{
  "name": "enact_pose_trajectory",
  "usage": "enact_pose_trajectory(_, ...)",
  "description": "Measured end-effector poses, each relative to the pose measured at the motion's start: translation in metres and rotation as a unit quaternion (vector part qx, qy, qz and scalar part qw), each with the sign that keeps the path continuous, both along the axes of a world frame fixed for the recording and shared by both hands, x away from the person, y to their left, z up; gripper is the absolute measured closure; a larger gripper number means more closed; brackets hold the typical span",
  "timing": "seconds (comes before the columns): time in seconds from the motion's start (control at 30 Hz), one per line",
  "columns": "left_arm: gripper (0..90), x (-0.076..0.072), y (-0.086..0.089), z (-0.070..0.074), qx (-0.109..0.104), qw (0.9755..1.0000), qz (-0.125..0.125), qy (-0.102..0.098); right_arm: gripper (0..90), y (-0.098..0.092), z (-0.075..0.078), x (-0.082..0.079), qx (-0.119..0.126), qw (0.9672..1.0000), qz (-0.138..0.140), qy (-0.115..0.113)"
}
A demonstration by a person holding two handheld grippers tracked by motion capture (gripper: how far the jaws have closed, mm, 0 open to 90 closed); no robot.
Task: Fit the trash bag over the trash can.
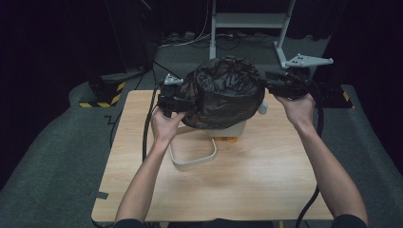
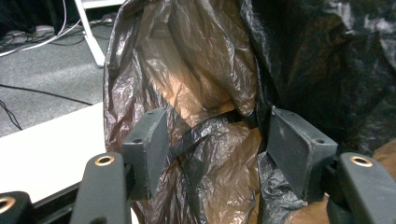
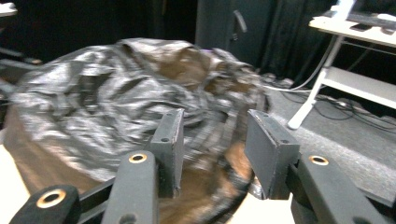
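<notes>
Counter carries a pale bin, and a black bag is draped over its top, ballooned and loose. Bag sits mid-counter, toward the far edge. We judge the step as drawing the bag down over the bin. Left gripper: jaws spread, film and a dark fold lying between them, not pinched. Right gripper: jaws spread at the bag's far side, view blurred. We should close on the hem, both sides level, and pull down evenly so the thin film does not tear.
</notes>
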State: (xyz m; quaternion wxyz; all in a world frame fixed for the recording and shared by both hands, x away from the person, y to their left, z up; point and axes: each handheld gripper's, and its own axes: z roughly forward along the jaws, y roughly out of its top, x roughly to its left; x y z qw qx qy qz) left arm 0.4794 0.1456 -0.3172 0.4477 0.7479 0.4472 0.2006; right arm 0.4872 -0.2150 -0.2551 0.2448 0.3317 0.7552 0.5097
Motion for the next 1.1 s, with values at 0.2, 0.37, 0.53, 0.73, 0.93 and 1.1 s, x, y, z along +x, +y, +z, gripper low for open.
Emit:
enact_pose_trajectory(0.2,38.8,-0.002,-0.001,0.000,-0.002,0.9997,0.004,-0.025,62.8,-0.013,-0.015,0.009,-0.001,0.9996,-0.015,0.024)
enact_pose_trajectory(0.37,39.7,0.003,-0.005,-0.004,-0.012,0.9997,0.001,-0.021,67.5,-0.010,-0.027,0.015,-0.003,0.9992,-0.007,0.040)
enact_pose_trajectory(0.53,40.4,0.006,-0.005,-0.010,-0.014,0.9998,0.003,-0.013,67.3,-0.007,-0.047,0.022,-0.003,0.9980,-0.009,0.062)
enact_pose_trajectory(0.73,39.1,0.003,-0.003,-0.010,-0.015,0.9997,0.005,-0.017,63.4,-0.009,-0.056,0.020,0.001,0.9977,-0.014,0.066)
enact_pose_trajectory(0.93,37.6,-0.002,0.006,-0.005,-0.035,0.9989,0.004,-0.030,57.6,-0.028,-0.051,0.015,0.025,0.9976,-0.034,0.055)
enact_pose_trajectory(1.1,36.2,-0.006,0.011,-0.002,-0.039,0.9987,-0.001,-0.034,53.7,-0.040,-0.053,0.012,0.038,0.9968,-0.046,0.053)
